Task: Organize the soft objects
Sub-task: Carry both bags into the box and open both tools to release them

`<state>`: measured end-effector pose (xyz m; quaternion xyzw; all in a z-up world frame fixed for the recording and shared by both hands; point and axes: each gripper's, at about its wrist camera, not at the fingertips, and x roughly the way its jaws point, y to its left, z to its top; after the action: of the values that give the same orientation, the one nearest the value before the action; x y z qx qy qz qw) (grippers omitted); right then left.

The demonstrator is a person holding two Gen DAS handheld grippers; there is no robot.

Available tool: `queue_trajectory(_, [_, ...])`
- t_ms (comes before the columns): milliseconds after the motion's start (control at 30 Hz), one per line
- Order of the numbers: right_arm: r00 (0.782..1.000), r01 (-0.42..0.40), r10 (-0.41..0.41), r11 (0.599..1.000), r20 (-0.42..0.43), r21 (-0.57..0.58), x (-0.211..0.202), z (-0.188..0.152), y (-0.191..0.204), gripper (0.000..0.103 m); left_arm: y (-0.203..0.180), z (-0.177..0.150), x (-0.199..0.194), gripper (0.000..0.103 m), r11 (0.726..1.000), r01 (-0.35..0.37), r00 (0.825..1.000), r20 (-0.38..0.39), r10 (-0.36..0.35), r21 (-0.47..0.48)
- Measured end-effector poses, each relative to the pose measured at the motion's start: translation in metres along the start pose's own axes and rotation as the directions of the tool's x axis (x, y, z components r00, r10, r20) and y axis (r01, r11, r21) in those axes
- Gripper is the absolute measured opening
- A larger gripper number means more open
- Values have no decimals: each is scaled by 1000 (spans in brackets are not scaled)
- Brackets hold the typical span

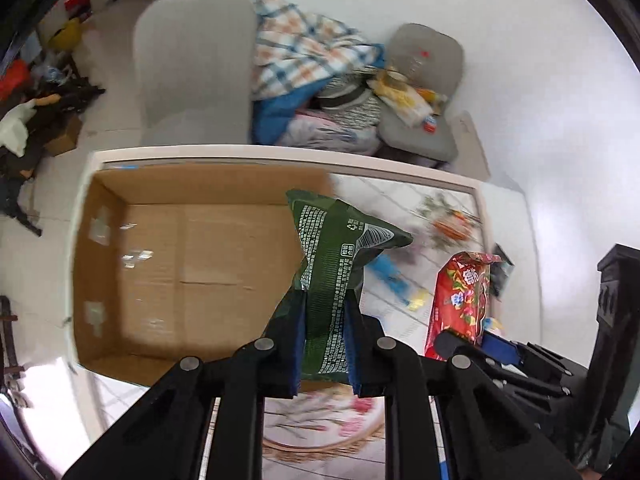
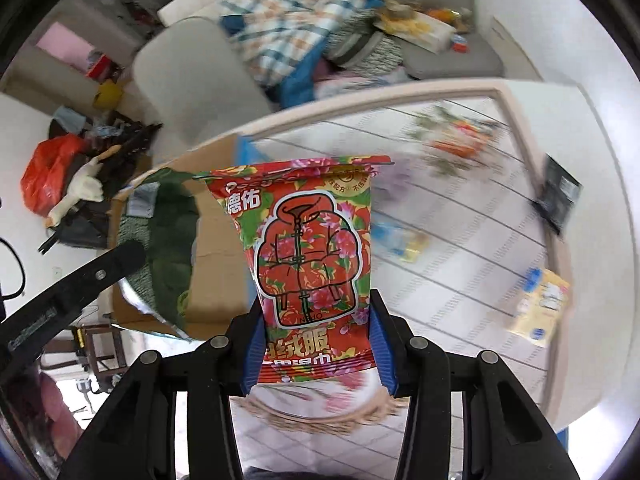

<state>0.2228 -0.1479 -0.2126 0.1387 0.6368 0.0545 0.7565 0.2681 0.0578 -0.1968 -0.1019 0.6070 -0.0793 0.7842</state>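
Note:
My left gripper point(image 1: 325, 300) is shut on a green soft pack point(image 1: 332, 256) and holds it above the right edge of an open cardboard box point(image 1: 160, 264) on the table. My right gripper point(image 2: 316, 312) is shut on a red flowered soft pack point(image 2: 308, 248), held above the table to the right of the box point(image 2: 216, 264). The red pack point(image 1: 460, 300) and right gripper also show in the left wrist view, low right. The green pack point(image 2: 168, 248) and left gripper arm show in the right wrist view, at left.
A white-framed tiled table point(image 2: 460, 240) carries a blue-yellow item point(image 2: 400, 240), a yellow pack point(image 2: 540, 304), a black pack point(image 2: 558, 196) and a blurred orange-green item point(image 2: 452, 140). A grey sofa point(image 1: 192, 76) with a plaid blanket point(image 1: 304, 52) stands behind. Clutter point(image 2: 68, 184) lies on the floor, left.

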Motion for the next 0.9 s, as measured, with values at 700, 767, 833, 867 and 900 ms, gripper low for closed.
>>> queue_trajectory(700, [978, 112, -127, 989, -165, -95, 222, 60, 151, 48, 159, 46, 146, 17, 984, -16, 973, -229, -26, -179])
queue_trajectory(767, [975, 110, -128, 988, -184, -105, 235, 64, 150, 50, 160, 47, 151, 20, 983, -32, 971, -238, -13, -181])
queue_trajectory(833, [976, 96, -115, 990, -186, -104, 242, 67, 149, 60, 158, 48, 153, 23, 987, -59, 968, -250, 19, -152])
queue_trajectory(867, [975, 95, -114, 990, -188, -106, 245, 69, 148, 67, 157, 48, 152, 29, 988, -67, 967, -252, 30, -142])
queue_trajectory(900, [976, 90, -108, 991, -188, -103, 245, 70, 147, 79, 157, 47, 151, 32, 988, -76, 967, -253, 40, -135])
